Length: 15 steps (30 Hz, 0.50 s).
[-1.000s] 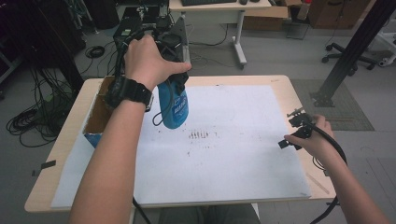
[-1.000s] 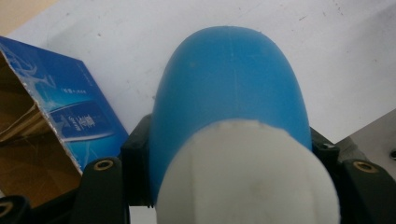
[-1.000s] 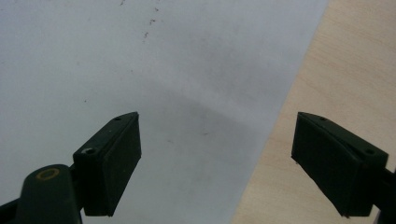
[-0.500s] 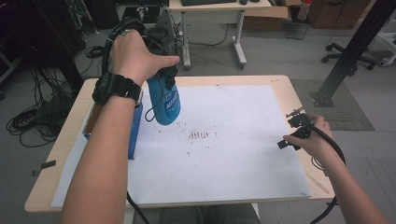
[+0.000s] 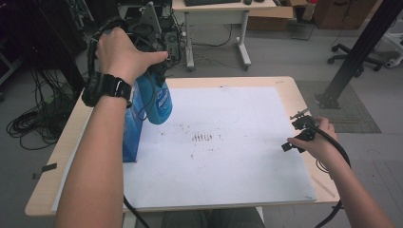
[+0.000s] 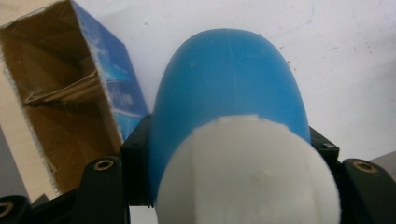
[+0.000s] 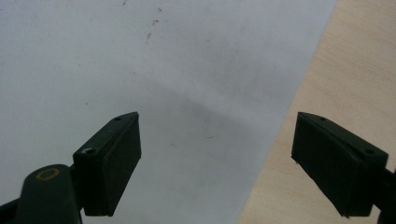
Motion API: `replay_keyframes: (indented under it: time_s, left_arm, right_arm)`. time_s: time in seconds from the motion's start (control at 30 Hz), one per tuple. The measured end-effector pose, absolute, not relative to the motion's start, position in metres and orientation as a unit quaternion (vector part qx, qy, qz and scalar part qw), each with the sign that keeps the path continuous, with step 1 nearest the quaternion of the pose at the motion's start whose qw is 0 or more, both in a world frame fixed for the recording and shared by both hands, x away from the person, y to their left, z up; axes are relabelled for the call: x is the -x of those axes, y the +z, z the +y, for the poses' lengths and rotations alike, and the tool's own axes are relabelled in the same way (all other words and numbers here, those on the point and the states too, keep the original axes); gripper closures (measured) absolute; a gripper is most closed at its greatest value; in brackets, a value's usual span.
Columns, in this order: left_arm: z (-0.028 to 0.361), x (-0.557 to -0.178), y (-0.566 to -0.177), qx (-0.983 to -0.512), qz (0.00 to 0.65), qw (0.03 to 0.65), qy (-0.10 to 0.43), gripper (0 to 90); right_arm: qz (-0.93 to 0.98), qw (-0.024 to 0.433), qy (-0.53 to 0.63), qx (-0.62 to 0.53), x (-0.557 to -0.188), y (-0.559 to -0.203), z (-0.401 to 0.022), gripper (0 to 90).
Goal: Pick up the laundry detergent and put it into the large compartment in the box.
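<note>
Looking down, I see a wooden table [image 5: 285, 85] under a white sheet [image 5: 228, 156] marked with small dark specks, grey floor, cables at nine o'clock, a desk at twelve. My left gripper [image 5: 154, 76] is clamped on a blue bottle [image 5: 159, 102] with a white cap, hanging above the sheet's ten o'clock corner, beside an open blue box [image 5: 130, 135]. The left gripper view shows the box's brown cardboard inside [image 6: 60, 107]. My right gripper [image 7: 217, 163], at three o'clock, has its jaws wide apart, holding nothing, over the sheet's edge.

Blue white-capped bottle [image 5: 159, 102] hangs beside open blue carton [image 5: 131, 128].
</note>
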<state>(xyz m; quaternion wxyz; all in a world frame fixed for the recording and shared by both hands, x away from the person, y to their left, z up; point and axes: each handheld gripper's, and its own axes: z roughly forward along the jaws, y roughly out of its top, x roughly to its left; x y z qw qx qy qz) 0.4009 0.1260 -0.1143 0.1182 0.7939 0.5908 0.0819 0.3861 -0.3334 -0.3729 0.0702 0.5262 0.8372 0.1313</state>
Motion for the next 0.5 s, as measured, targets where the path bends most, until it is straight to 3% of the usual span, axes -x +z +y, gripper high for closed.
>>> replay_keyframes:
  time_s: [0.5]
  left_arm:
    - [0.156,-0.402,-0.108,-0.755,0.634,0.13,0.1,37.8]
  right_arm:
    - [0.837,0.069,0.129,-0.527,-0.388,-0.374,-0.332,16.1]
